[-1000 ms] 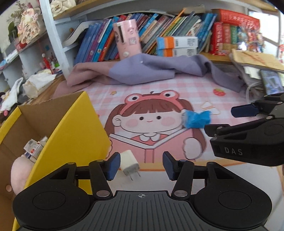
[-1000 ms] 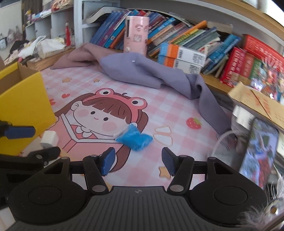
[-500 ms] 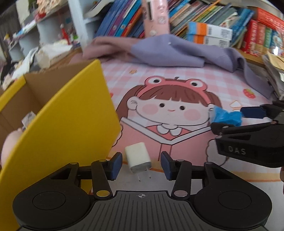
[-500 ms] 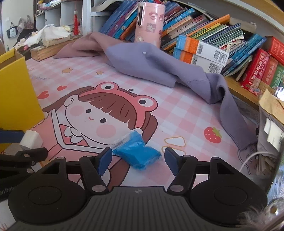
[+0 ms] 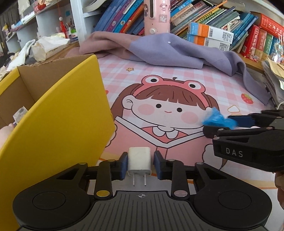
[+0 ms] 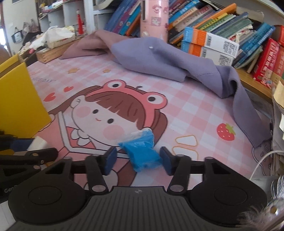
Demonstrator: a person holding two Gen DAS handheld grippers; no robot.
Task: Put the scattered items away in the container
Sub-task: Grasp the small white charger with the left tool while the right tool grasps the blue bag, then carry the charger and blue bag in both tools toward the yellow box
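Note:
A white plug charger (image 5: pixel 139 160) lies on the pink cartoon mat, prongs toward me, between the fingers of my left gripper (image 5: pixel 140 166). The blue pads stand close on both sides with small gaps. A blue plastic packet (image 6: pixel 142 151) lies on the mat between the fingers of my right gripper (image 6: pixel 138 160), which is open with wide gaps. The packet also shows in the left wrist view (image 5: pixel 217 120). The yellow cardboard box (image 5: pixel 58 113) stands at the left, holding a few small items.
A purple and mauve cloth (image 5: pixel 168 48) lies bunched at the back of the mat. A pink cylinder (image 5: pixel 156 16) and rows of books (image 5: pixel 213 19) stand behind it. Papers and a white cable (image 6: pixel 266 156) sit at the right edge.
Both grippers moved forward and down. The charger now sits between the left fingers, which have narrowed around it. The blue packet now sits between the right fingers.

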